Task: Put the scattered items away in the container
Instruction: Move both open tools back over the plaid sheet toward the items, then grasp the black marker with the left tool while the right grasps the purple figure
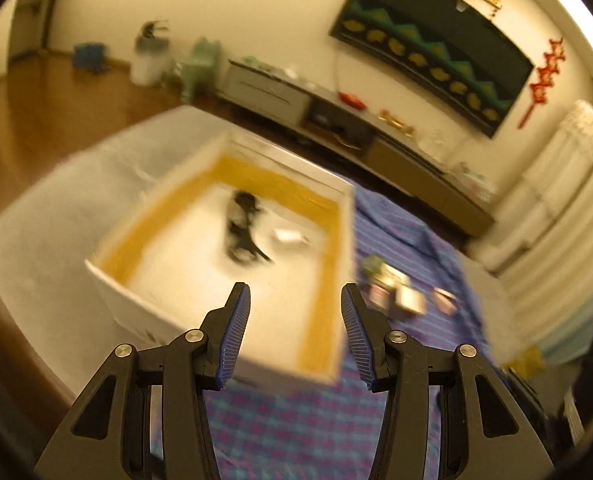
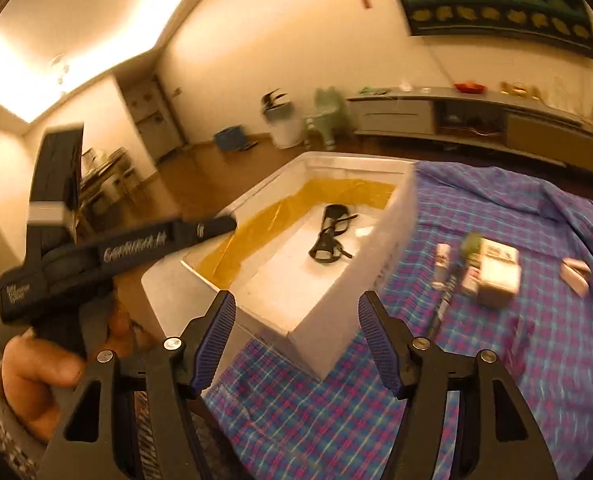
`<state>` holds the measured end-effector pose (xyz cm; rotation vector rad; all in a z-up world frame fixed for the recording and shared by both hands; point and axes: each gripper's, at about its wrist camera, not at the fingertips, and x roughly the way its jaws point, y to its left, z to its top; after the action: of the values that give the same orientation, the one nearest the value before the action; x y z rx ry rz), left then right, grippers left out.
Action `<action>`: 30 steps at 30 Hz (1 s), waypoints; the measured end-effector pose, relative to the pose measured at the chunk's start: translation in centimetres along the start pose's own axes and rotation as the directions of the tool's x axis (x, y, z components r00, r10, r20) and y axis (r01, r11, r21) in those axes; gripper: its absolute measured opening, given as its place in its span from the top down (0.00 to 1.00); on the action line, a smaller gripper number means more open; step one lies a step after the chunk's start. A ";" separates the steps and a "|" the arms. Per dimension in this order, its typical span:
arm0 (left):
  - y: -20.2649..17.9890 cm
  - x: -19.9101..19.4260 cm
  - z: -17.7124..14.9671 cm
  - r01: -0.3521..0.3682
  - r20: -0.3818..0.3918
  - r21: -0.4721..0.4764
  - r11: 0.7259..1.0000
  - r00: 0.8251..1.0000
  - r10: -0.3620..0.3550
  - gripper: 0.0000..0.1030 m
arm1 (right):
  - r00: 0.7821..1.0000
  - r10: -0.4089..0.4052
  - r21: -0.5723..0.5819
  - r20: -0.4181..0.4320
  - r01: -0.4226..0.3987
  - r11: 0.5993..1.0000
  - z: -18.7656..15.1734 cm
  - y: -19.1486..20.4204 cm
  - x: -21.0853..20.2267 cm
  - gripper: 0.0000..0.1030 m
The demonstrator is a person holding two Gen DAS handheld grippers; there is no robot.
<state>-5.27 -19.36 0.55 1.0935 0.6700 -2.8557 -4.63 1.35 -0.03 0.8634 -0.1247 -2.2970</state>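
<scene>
- Two grippers in frame, both with jaws spread wide and nothing between the pads.
- left gripper (image 1: 295, 334): hovers over the near corner of the white box (image 1: 125, 294), pointing into it. Blue ribbed pads (image 1: 238, 332) bare.
- right gripper (image 2: 296, 338): hangs above the box's near corner (image 2: 308, 344) and the plaid cloth (image 2: 336, 420). Nothing gripped.
- Right wrist view also catches the left gripper's body (image 2: 108, 256) from the side, at the left, with the person's hand (image 2: 40, 376) on its handle.
- White box has yellow tape lining the inner walls (image 2: 256, 228). It sits on the table, partly on the cloth edge.
- Inside the box: black glasses (image 2: 330, 236) on the floor, frame folded loosely. A small white flat item (image 1: 289, 235) lies just beside them; blurred, can't tell what it is.
- Still out on the cloth, right of the box: small white tube (image 2: 441, 264), dark pen-like stick (image 2: 444, 300), beige carton (image 2: 498, 278) with a green-topped item (image 2: 472, 246) touching it, small pink-white packet (image 2: 575, 276) farther right.
- Those items cluster near each other, apart from the box wall.
- Left view is motion-blurred; the cluster (image 1: 396, 290) is only readable as small boxes there.
</scene>
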 end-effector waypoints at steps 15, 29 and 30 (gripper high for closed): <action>-10.7 0.7 -6.3 0.101 -0.173 0.263 0.960 0.983 -0.056 0.51 | 0.959 -0.284 0.259 0.009 0.272 0.927 -2.3 -14.0 -6.1 0.38; -14.7 15.5 -6.7 0.054 -0.279 0.350 0.935 0.959 0.049 0.50 | 0.925 -0.310 0.180 -0.220 0.351 0.919 -6.4 -17.6 0.7 0.43; -14.7 16.5 -6.6 0.044 -0.281 0.350 0.936 0.958 0.060 0.50 | 0.918 -0.316 0.182 -0.240 0.362 0.914 -6.7 -18.2 1.3 0.44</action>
<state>-15.88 -1.11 -8.76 1.5762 0.1459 -2.9083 -11.41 15.46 -11.57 1.3254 -0.1524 -2.5281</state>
